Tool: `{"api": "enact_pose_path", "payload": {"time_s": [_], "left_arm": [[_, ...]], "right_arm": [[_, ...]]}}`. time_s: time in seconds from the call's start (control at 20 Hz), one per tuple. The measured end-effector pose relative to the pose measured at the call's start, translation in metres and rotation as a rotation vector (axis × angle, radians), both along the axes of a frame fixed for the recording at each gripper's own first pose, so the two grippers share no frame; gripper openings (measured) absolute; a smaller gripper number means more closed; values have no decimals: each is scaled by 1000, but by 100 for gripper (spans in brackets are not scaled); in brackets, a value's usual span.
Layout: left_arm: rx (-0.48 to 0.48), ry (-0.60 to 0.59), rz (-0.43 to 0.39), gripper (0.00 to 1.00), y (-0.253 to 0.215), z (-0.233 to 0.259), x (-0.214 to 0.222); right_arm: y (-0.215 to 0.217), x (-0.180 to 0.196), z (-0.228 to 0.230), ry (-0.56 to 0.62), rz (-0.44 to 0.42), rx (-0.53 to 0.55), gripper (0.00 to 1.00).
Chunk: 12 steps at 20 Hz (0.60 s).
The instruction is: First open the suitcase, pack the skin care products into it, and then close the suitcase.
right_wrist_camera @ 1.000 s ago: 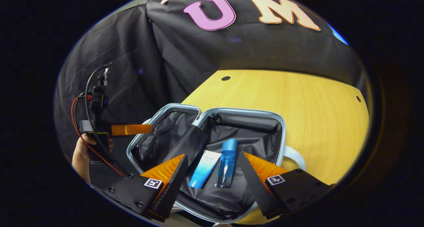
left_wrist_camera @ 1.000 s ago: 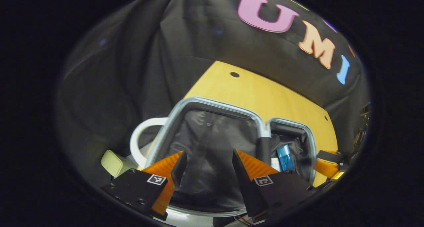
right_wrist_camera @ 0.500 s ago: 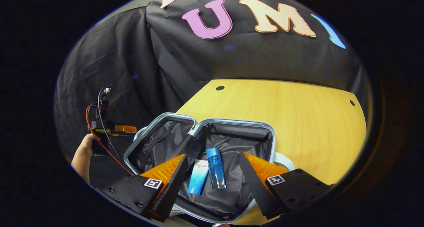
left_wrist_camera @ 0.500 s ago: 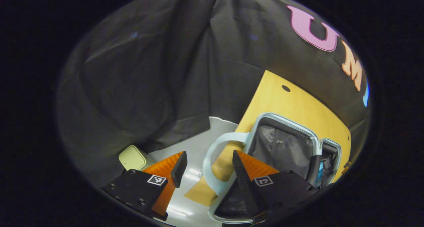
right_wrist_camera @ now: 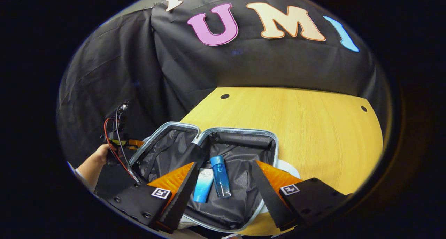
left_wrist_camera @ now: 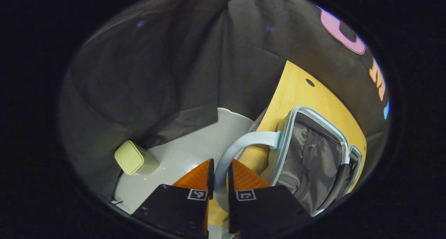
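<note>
The suitcase [right_wrist_camera: 275,145] lies open on the wooden table [right_wrist_camera: 296,120], its two halves lined in black. A blue bottle [right_wrist_camera: 221,176] and a white-and-blue tube [right_wrist_camera: 202,185] lie side by side in the right half. My right gripper [right_wrist_camera: 224,166] hovers above them, open, holding nothing. In the left gripper view, my left gripper [left_wrist_camera: 219,169] is shut on the pale blue suitcase handle [left_wrist_camera: 244,141], which curves off the rim of the grey-lined lid half [left_wrist_camera: 310,159]. The left gripper [right_wrist_camera: 120,143] also shows far left in the right gripper view, held by a hand [right_wrist_camera: 94,162].
A small pale green box [left_wrist_camera: 134,159] sits on a light grey surface [left_wrist_camera: 188,152] below the table's left edge. Black cloth hangs behind and to the left. Bare wood [right_wrist_camera: 313,127] stretches behind and to the right of the suitcase.
My left gripper swung left from over the lid half to the pale blue handle and closed on it. The right gripper drew back slightly, staying open over the packed half.
</note>
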<state>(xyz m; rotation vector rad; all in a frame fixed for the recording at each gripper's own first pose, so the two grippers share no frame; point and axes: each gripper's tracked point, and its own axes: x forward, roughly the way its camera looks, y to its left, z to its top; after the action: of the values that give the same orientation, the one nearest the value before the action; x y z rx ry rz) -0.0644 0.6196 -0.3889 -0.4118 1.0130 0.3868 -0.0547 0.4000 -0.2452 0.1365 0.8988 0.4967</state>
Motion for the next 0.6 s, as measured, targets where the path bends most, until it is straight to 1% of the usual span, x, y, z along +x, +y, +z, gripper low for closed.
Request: {"api": "enact_pose_path", "payload": {"time_s": [0.05, 0.15, 0.2, 0.3, 0.4, 0.5, 0.55, 0.6], "left_arm": [[13, -3, -16, 14, 2, 1, 0], [29, -21, -36, 8, -1, 10, 5], [37, -32, -39, 4, -4, 15, 6], [72, -45, -33, 0, -4, 25, 6], [107, -87, -46, 0, -5, 47, 10], [163, -134, -92, 0, -7, 76, 13], [180, -144, -98, 0, -11, 91, 12], [195, -165, -106, 0, -17, 104, 16]], "right_arm": [[-2, 0, 2, -9, 0, -4, 98], [-6, -1, 3, -24, 4, -10, 98], [-8, -2, 5, -29, 8, -9, 98], [-9, -4, 7, -35, 17, -2, 98], [-9, -7, 8, -39, 20, 11, 98], [-9, -8, 11, -38, 23, 32, 98], [-8, -8, 11, -41, 29, 38, 94], [-9, -8, 13, -48, 36, 44, 98]]}}
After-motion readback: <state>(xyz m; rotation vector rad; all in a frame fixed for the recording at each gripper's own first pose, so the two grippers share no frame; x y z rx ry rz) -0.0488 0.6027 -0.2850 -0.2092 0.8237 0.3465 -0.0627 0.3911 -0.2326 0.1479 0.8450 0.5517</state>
